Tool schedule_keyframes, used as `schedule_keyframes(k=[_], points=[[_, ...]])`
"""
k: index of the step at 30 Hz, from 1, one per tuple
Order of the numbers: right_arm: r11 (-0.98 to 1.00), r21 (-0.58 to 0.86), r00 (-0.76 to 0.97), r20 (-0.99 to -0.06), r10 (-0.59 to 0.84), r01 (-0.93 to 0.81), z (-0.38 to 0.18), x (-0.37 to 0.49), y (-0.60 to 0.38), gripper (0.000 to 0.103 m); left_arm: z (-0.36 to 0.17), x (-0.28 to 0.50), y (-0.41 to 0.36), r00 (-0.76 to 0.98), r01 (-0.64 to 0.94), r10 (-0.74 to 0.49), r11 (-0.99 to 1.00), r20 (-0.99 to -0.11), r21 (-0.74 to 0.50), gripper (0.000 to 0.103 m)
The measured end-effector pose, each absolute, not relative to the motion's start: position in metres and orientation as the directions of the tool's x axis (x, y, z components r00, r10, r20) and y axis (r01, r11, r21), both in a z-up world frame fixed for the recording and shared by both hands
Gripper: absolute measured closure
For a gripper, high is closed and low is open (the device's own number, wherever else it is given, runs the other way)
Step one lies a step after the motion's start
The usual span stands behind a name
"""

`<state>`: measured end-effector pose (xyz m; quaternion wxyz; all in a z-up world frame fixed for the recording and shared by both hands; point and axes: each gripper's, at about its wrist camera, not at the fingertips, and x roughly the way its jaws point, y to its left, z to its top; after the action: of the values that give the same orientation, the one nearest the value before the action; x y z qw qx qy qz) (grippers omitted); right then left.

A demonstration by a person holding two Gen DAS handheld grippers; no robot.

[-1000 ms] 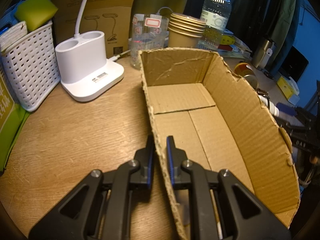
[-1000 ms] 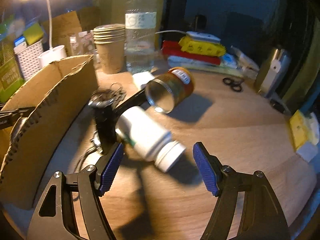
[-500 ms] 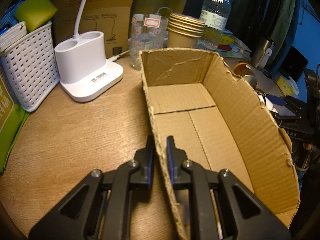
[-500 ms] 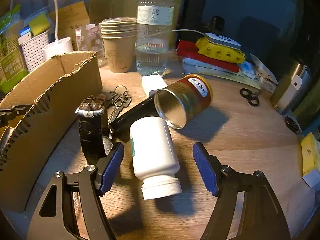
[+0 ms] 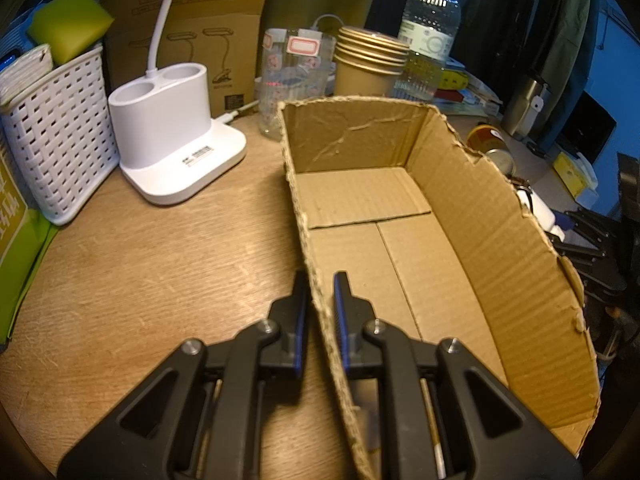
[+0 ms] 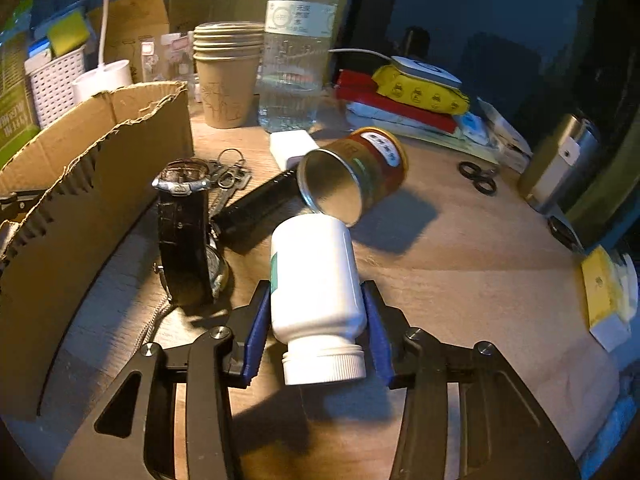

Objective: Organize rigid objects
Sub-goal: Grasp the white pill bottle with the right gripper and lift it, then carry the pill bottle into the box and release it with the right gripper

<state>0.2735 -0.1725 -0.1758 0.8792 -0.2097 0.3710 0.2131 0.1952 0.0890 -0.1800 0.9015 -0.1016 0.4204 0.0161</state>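
My left gripper [image 5: 320, 284] is shut on the left wall of an empty open cardboard box [image 5: 400, 208], one finger outside and one inside. My right gripper [image 6: 316, 300] is shut on a white pill bottle [image 6: 314, 268] that lies on the table with its cap toward the camera. Beyond the bottle lie an open tin can [image 6: 352, 176] on its side, a black flashlight [image 6: 256, 204], a black-strapped watch [image 6: 184, 236] and a bunch of keys [image 6: 230, 172]. The box [image 6: 92, 172] stands at the left of the right wrist view.
A white lamp base [image 5: 176, 152], a white basket [image 5: 56, 136], a glass jar [image 5: 296, 80], stacked paper cups [image 5: 368, 64] and a water bottle [image 5: 430, 36] stand behind the box. Scissors [image 6: 478, 176], a steel flask [image 6: 560, 168] and stacked packets [image 6: 416, 96] lie at the right.
My right gripper has moved forward around the white pill bottle and closed on its body. The left gripper and the box have not moved.
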Motion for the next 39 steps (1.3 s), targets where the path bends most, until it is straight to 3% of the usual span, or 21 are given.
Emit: schedule_keyframes(k=[19, 39], points=[[0.883, -0.193, 0.712, -0.674, 0.197, -0.428, -0.141, 0.23, -0.186, 0.057, -0.18, 0.196, 0.088, 0.647, -0.113, -0.057, 0.979, -0.76, -0.17, 0.09], [0.819, -0.176, 0.74, -0.56, 0.373, -0.546, -0.083, 0.169, -0.126, 0.057, -0.18, 0.196, 0.087, 0.648, -0.113, -0.059, 0.979, -0.759, -0.172, 0.09]])
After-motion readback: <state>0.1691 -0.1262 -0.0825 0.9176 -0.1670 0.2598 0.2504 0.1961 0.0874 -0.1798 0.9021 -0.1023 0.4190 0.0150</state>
